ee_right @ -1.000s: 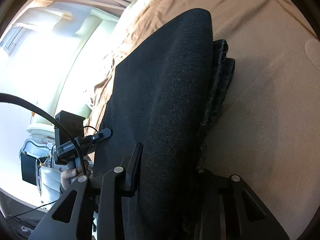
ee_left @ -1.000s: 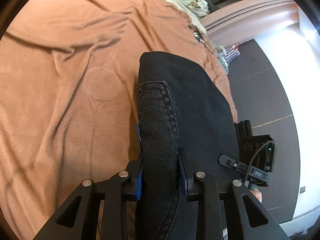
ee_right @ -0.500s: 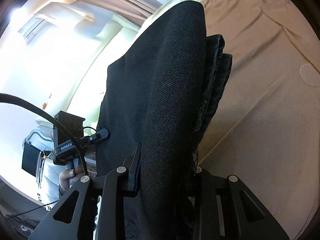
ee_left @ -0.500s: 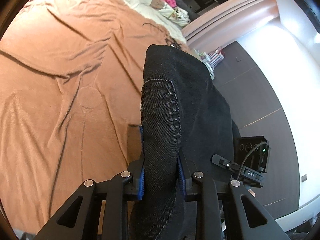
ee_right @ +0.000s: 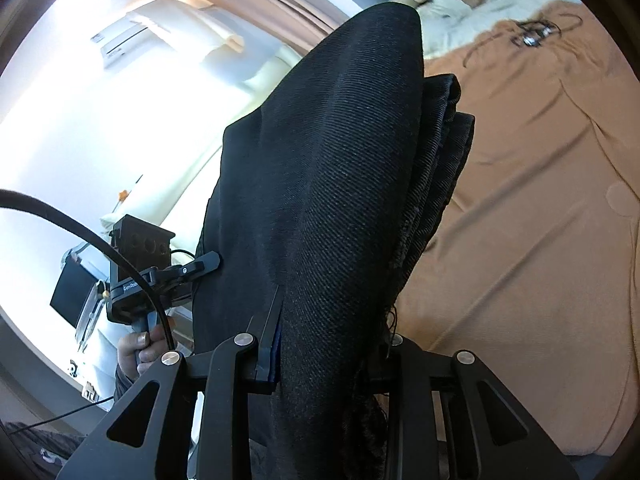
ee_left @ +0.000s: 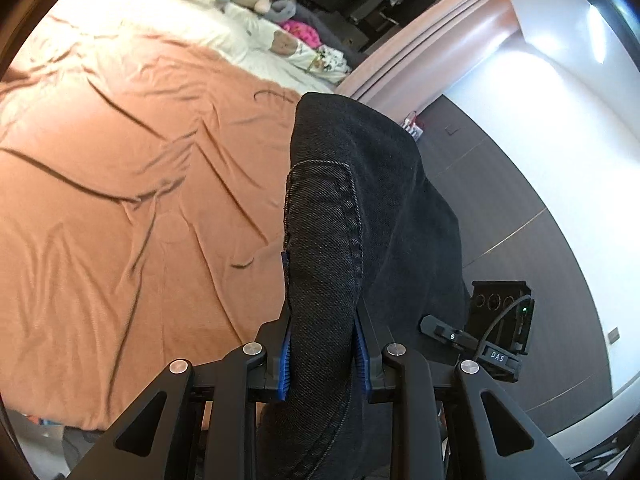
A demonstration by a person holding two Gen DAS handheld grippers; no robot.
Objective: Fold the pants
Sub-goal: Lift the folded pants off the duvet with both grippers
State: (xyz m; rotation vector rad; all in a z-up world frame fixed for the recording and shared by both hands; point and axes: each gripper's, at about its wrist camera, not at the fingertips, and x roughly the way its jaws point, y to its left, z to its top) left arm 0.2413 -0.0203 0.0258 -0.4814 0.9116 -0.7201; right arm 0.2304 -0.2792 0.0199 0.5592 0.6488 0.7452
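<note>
Rumpled orange bedspread (ee_left: 120, 208) below; black jeans (ee_left: 352, 208) lifted off it, pinched by left gripper (ee_left: 322, 354) and right gripper (ee_right: 328, 356) at opposite ends. Best kept taut, level, then lowered squarely near the bed's edge

1. I see the pants (ee_left: 380, 208) in black denim with a fine twill weave and dark stitched seams.
2. The left gripper (ee_left: 322, 320) is black with blue pads (ee_left: 284, 356).
3. The bedspread (ee_left: 120, 200) is plain rust-orange.
4. Near its far edge, bedding (ee_left: 248, 40) is white, with something bright pink (ee_left: 300, 32) beside it.
</note>
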